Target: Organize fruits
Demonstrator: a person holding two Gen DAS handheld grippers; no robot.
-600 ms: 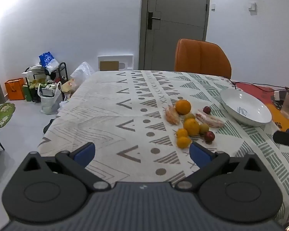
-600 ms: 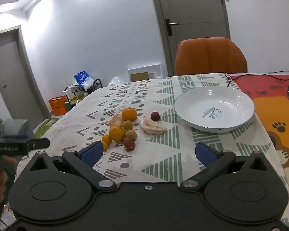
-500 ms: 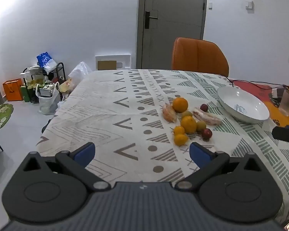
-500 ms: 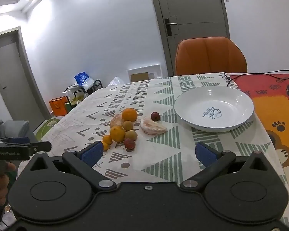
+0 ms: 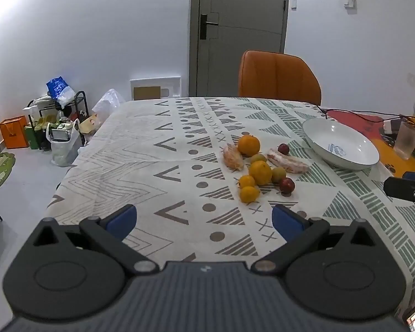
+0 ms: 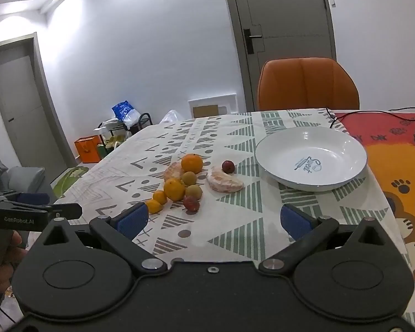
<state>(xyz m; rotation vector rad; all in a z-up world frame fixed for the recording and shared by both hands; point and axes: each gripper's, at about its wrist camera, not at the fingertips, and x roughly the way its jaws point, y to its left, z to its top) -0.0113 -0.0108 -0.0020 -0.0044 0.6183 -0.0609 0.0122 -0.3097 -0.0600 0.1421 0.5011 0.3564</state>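
A cluster of fruit lies on the patterned tablecloth [image 5: 157, 166]: a large orange [image 5: 248, 145], a second orange [image 5: 260, 172], two small mandarins [image 5: 249, 194], two greenish plums, two red plums [image 5: 287, 185] and two peeled citrus pieces [image 5: 287, 162]. The right wrist view shows the same fruit, with the large orange [image 6: 191, 163] farthest back. An empty white plate [image 5: 340, 144] [image 6: 310, 157] stands right of the fruit. My left gripper [image 5: 204, 221] hovers open over the cloth, short of the fruit. My right gripper [image 6: 213, 220] is open too, nothing between its fingers.
An orange chair [image 5: 276, 77] stands at the table's far end before a grey door [image 5: 238, 33]. A red and orange mat [image 6: 395, 166] with cables and a glass [image 5: 406, 141] covers the table's right side. Bags and a rack [image 5: 55, 121] sit on the floor at left.
The left gripper has drawn back and tilted slightly, so the fruit sits a little farther and lower in its view. The right gripper has barely moved. Both stay open.
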